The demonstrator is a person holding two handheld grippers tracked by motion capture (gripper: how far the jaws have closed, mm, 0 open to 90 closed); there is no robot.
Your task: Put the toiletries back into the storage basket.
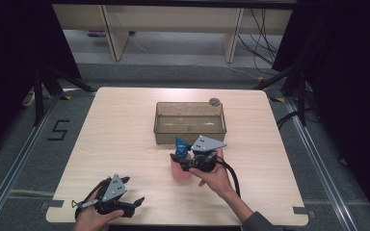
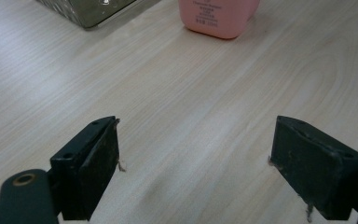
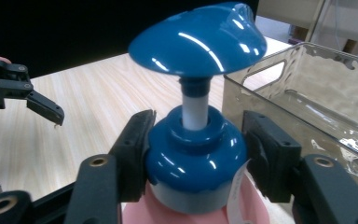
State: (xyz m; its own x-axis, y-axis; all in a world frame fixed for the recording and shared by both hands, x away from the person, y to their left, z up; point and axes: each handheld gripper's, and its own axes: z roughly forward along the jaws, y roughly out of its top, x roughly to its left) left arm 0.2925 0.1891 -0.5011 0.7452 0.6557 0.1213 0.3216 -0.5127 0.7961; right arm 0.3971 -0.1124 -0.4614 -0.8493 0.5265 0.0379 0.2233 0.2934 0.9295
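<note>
1. High view: pale wooden table (image 1: 125, 144) with a clear rectangular plastic bin (image 1: 190, 122) toward its far side; small round grey object (image 1: 214, 101) at the bin's far right corner; pink bottle with a blue pump top (image 1: 180, 163) upright just in front of the bin; right gripper (image 1: 185, 160) at the pump collar; left gripper (image 1: 134, 203) near the front left edge, well apart from the bottle.
2. Left gripper view: black jaws spread wide over bare wood, gripping nothing; pink bottle base (image 2: 217, 17) ahead; bin corner (image 2: 91, 11) at upper left.
3. Right gripper view: jaws pressed against both sides of the blue collar (image 3: 193, 154), pinching it; glossy pump head (image 3: 198, 39) above; bin wall (image 3: 307, 93) close on the right; other gripper (image 3: 25, 98) farther off at left.
</note>
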